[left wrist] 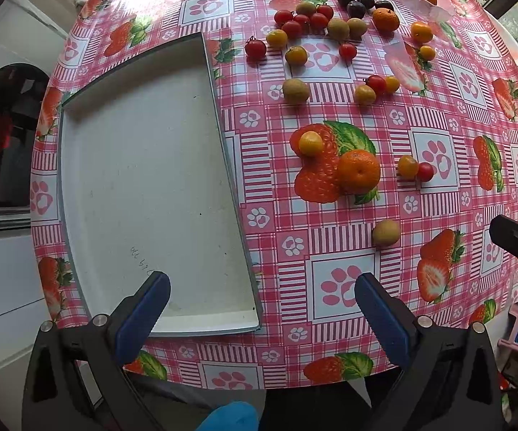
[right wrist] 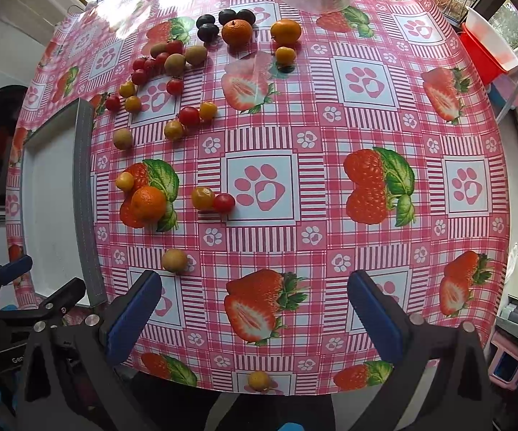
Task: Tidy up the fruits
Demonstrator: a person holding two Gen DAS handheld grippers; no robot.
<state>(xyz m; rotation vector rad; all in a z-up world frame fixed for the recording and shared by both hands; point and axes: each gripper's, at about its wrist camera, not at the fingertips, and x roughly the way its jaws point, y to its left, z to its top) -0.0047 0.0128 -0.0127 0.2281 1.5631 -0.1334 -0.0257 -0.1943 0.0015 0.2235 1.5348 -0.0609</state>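
Left gripper (left wrist: 262, 292): fingers spread wide, holding nothing, above the near end of the tray.
Right gripper (right wrist: 255, 291): spread too, nothing between.
Tray (left wrist: 144, 165): white, on the table's left side.
Fruits: scattered on the tablecloth (right wrist: 331, 136) right of the tray; one mandarin (left wrist: 359, 171) near it.
Glass bowl (right wrist: 314, 0): far edge, holds two orange fruits.

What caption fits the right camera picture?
Open right gripper above strawberry tablecloth, fruit scattered beside the white tray.

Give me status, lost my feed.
Left tongs open, empty; right tongs open, empty. Fruit scattered on tablecloth, white tray bare. Nearest kiwi unobstructed.
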